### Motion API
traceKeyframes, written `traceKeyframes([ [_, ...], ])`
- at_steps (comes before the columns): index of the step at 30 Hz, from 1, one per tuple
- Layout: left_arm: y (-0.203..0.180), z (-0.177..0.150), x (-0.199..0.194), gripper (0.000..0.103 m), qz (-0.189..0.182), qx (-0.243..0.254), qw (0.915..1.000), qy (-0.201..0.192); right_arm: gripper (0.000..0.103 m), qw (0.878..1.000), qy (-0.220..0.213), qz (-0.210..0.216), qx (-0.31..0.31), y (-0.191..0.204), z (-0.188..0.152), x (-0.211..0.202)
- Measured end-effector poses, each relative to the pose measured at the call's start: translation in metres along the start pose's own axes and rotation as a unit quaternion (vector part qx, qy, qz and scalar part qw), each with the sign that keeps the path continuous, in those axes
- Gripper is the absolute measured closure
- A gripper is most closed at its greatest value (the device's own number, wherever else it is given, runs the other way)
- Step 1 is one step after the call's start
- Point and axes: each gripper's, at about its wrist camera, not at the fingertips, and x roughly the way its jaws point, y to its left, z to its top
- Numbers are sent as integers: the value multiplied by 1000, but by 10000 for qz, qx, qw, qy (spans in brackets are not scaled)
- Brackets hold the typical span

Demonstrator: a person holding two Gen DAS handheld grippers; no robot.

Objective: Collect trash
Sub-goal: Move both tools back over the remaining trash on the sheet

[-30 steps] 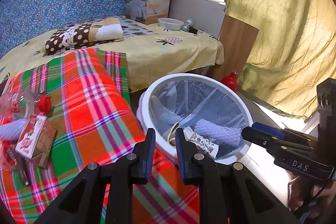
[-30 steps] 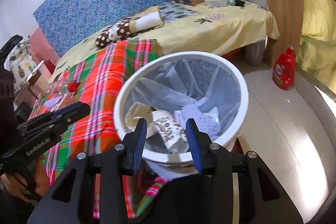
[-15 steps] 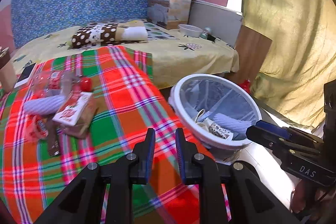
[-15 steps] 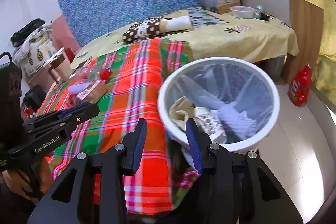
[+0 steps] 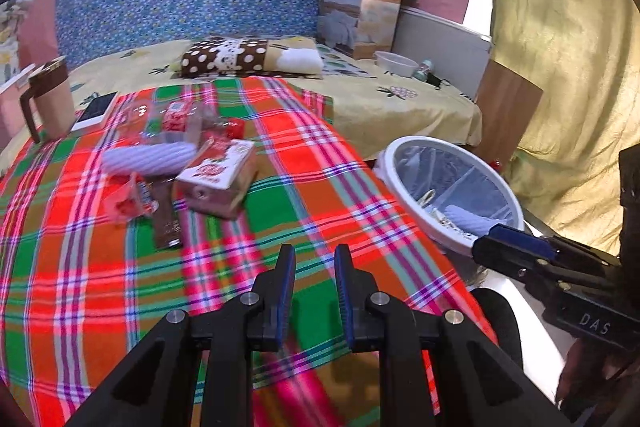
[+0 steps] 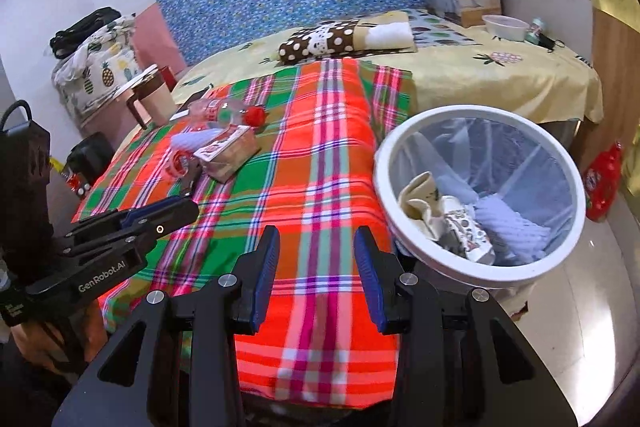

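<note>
A pile of trash lies on the plaid cloth (image 5: 304, 187): a red-and-white carton (image 5: 218, 177), a white foam sleeve (image 5: 148, 157), a crushed clear bottle with a red cap (image 5: 188, 125), a brown wrapper (image 5: 166, 219) and a red-printed wrapper (image 5: 130, 201). The carton also shows in the right wrist view (image 6: 228, 151). The white bin (image 6: 480, 195) with a clear liner holds a paper cup, a foam sleeve and crumpled paper; it stands right of the bed. My left gripper (image 5: 315, 267) is empty, jaws slightly apart, above the cloth short of the pile. My right gripper (image 6: 316, 251) is open and empty, left of the bin.
A brown mug (image 5: 50, 99) and a phone (image 5: 96, 109) sit at the cloth's far left corner. A polka-dot pillow (image 5: 240, 57), a cardboard box (image 5: 358, 15) and a white bowl (image 5: 394, 63) lie further back on the bed. A red bottle (image 6: 602, 183) stands on the floor.
Both grippers have pulled back from over the bin and swung left toward the bed. The trash pile has come toward the centre of the left wrist view. Both stay empty.
</note>
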Motion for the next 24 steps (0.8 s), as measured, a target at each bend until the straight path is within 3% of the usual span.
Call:
traceKeyframes([
  [11,39,-7,-5,83,380,-373,9986,27,62,9999,7,139,1,15,6,8],
  [15,54,-4,-7,68,521,-528,9972,-18,62,9998,6,202,-42,20,8,12],
  [24,91,8,-3,67,872,-803,9929,-79,62,9995,69,306,-104,28,16,25],
])
